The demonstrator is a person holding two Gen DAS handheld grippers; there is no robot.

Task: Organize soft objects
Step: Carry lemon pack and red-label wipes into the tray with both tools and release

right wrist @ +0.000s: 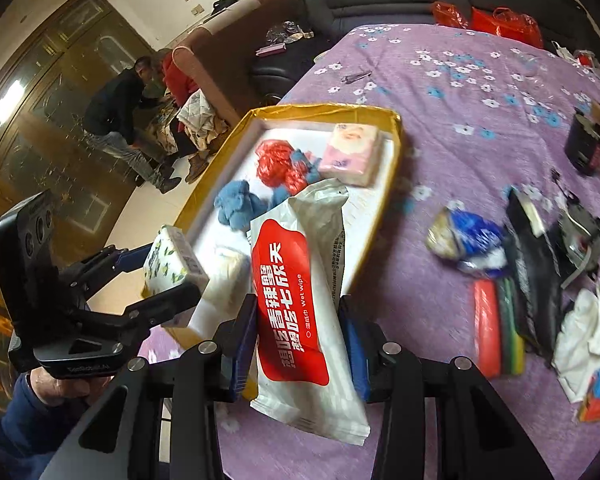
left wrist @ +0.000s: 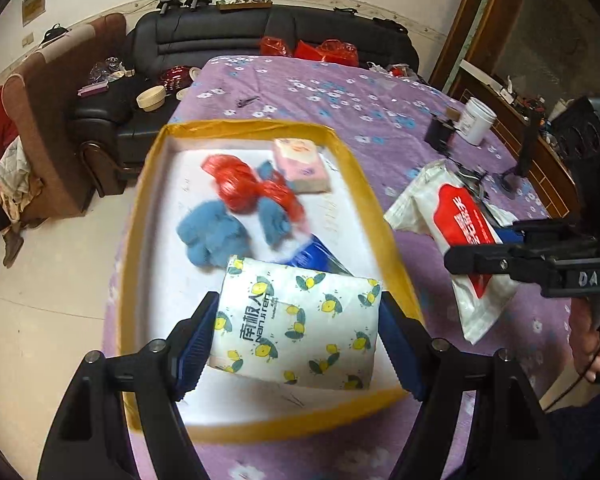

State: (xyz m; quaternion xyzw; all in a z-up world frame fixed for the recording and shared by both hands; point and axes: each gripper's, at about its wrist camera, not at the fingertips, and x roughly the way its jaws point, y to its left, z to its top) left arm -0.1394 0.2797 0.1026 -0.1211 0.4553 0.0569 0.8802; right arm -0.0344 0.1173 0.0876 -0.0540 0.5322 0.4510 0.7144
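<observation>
Left gripper (left wrist: 296, 340) clamps one lemon-print tissue pack (left wrist: 296, 320) over the tray's (left wrist: 380, 208) 6 o'clock rim. Right gripper (right wrist: 300, 340) clamps one wet-wipe pack (right wrist: 296, 300) above bare purple cloth (right wrist: 440, 80).

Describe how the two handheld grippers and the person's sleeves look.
Both the left gripper and the right gripper have black angular frames with silver bolts and blue ribbed pads on the jaws. White lettering marks each black body. A dark cable runs by the hand under the right gripper. The left arm wears a blue sleeve.

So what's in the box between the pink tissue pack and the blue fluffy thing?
A crumpled red plastic bag lies between the pink tissue pack and the blue fluffy thing; the left wrist view shows it best.
</observation>
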